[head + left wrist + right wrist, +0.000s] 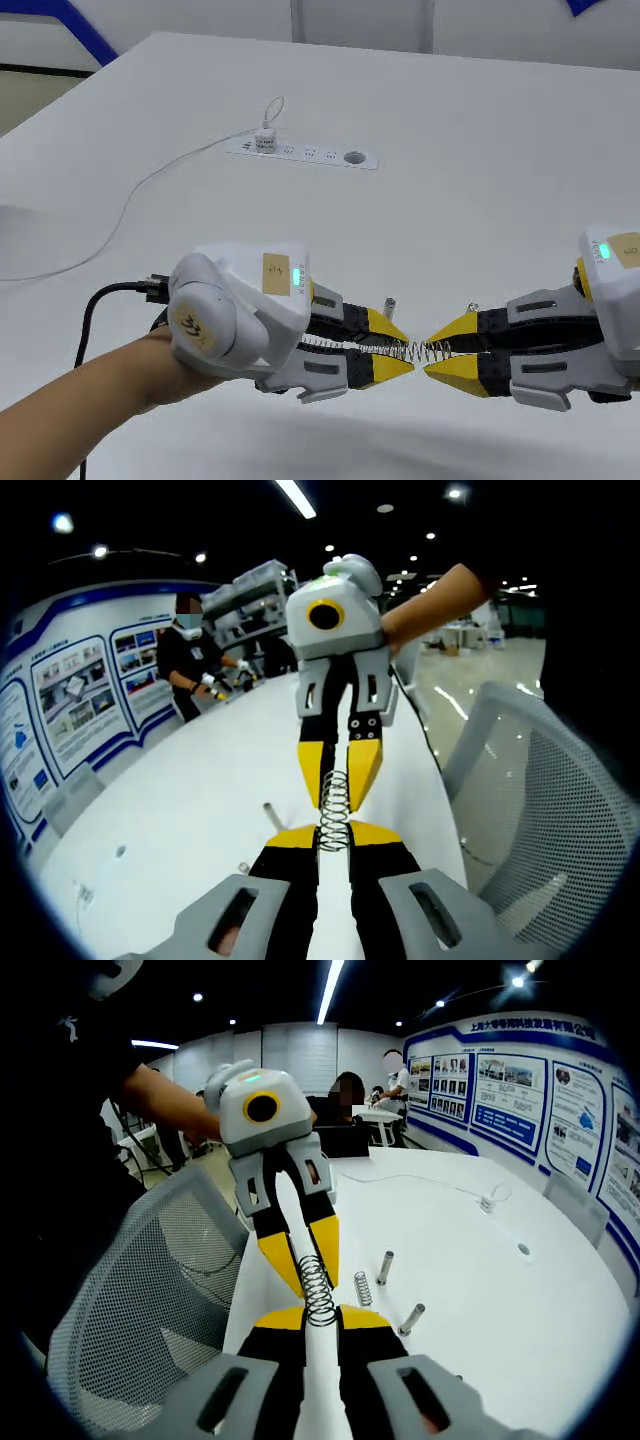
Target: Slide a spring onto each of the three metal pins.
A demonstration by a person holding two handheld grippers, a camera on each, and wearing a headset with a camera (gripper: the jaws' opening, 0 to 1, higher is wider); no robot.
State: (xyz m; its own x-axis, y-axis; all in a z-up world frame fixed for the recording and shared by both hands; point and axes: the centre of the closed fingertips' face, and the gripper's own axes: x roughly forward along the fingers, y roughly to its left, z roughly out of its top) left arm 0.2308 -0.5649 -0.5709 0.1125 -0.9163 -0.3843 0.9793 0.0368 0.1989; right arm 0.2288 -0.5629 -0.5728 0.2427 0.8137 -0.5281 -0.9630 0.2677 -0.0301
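A coiled metal spring (420, 350) hangs in the air between my two grippers, which point tip to tip just above the white table (480, 180). My left gripper (405, 350) is shut on one end and my right gripper (432, 352) on the other. The spring (335, 810) rises from my left gripper (335, 838) toward the right gripper (340, 780). I cannot tell whether a pin runs inside it. Beyond my right gripper (320, 1320), two metal pins (385, 1267) (411, 1319) and a second spring (363, 1288) lie on the table. One pin (390, 305) lies behind the tips.
A white power strip (305, 153) with a plug and a long cable lies at the back of the table. A grey mesh chair (150, 1290) stands at the table's near edge. People stand beyond the far end.
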